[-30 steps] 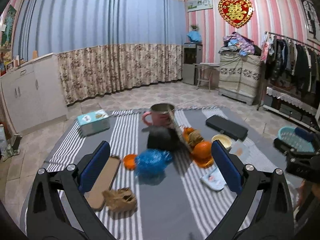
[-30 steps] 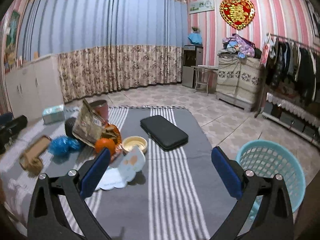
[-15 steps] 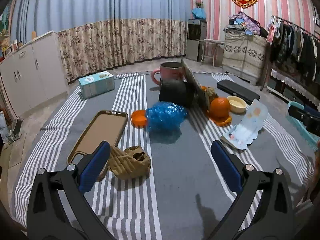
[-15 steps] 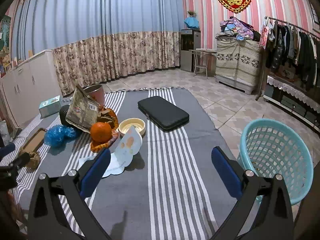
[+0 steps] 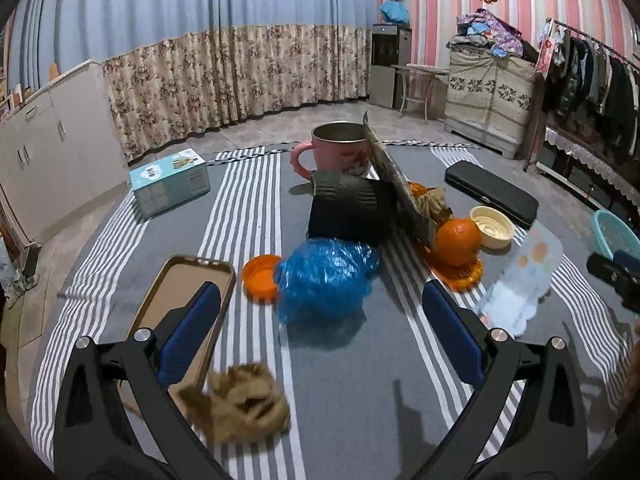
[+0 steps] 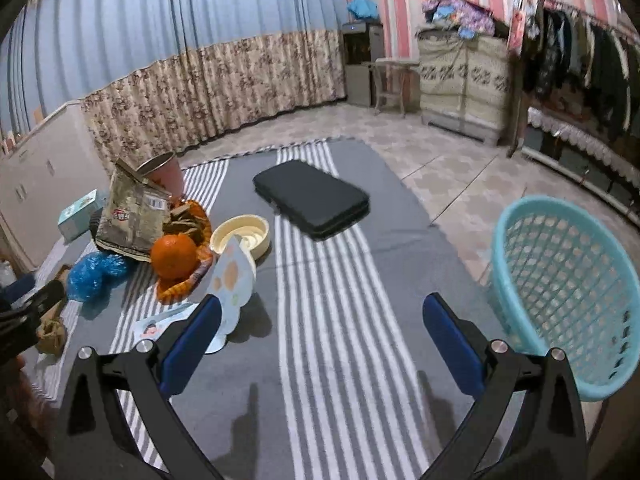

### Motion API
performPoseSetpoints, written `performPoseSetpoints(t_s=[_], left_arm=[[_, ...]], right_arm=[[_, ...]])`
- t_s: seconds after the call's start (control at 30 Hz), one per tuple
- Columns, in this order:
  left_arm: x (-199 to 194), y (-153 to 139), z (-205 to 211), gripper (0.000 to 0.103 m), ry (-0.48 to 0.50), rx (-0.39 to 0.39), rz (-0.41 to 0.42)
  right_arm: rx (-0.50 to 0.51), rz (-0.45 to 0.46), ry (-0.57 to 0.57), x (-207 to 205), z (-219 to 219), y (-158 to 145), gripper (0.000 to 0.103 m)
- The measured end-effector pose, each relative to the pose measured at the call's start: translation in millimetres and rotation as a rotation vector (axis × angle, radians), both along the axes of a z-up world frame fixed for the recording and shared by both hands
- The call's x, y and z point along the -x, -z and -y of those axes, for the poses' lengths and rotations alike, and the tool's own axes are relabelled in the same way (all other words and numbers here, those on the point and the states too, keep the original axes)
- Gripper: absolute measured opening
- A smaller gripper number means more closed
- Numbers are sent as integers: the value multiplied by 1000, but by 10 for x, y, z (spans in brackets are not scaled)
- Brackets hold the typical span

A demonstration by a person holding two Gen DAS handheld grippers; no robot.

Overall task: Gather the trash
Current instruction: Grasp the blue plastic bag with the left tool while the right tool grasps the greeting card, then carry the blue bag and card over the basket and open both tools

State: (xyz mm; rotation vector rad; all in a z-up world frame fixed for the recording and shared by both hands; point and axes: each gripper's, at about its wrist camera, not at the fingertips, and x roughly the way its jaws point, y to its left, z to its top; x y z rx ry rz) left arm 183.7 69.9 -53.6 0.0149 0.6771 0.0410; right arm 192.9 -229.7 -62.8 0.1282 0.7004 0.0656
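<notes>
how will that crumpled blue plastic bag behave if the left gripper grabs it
The blue plastic bag looks thin and crinkled, so it likely squashes flat between the pads. Probably very light and slippery, so it may slide on the cloth if pushed.

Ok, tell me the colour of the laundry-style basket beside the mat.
The basket is light turquoise with a mesh wall; the right wrist view shows it best.

You see a pink mug (image 5: 340, 150) standing upright at the far side of a grey striped cloth (image 5: 248, 184), with a teal box (image 5: 170, 186) well to its left. A black flat case (image 6: 312, 198) lies toward the right, and a cream bowl (image 6: 240, 234) sits near it. Just beside the bowl, a whole orange (image 6: 174, 254) rests. A brown tray (image 5: 184, 284) lies at the near left. Floral curtains (image 5: 240, 68) hang behind.
</notes>
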Motion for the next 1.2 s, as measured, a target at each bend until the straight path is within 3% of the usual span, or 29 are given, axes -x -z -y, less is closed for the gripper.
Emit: performPoseSetpoints(t_s=[0.23, 0.37, 0.57, 0.63, 0.73, 0.93, 1.2], left_arm=[[-369, 119, 30, 89, 26, 11, -64], [-527, 209, 21, 75, 37, 36, -122], [-587, 288, -65, 56, 41, 94, -159], [-581, 284, -83, 45, 47, 93, -160], [-501, 239, -89, 35, 58, 65, -141], [-268, 91, -93, 30, 46, 22, -83], [-3, -219, -30, 30, 39, 32, -10]], right_arm=[[61, -7, -87, -124, -234, 62, 98], [85, -38, -135, -275, -407, 128, 95], [59, -102, -194, -518, -560, 237, 62], [29, -115, -217, -550, -581, 249, 39], [7, -100, -248, -522, -593, 212, 25], [-33, -48, -282, -418, -553, 89, 11], [-72, 25, -234, -246, -286, -123, 5]])
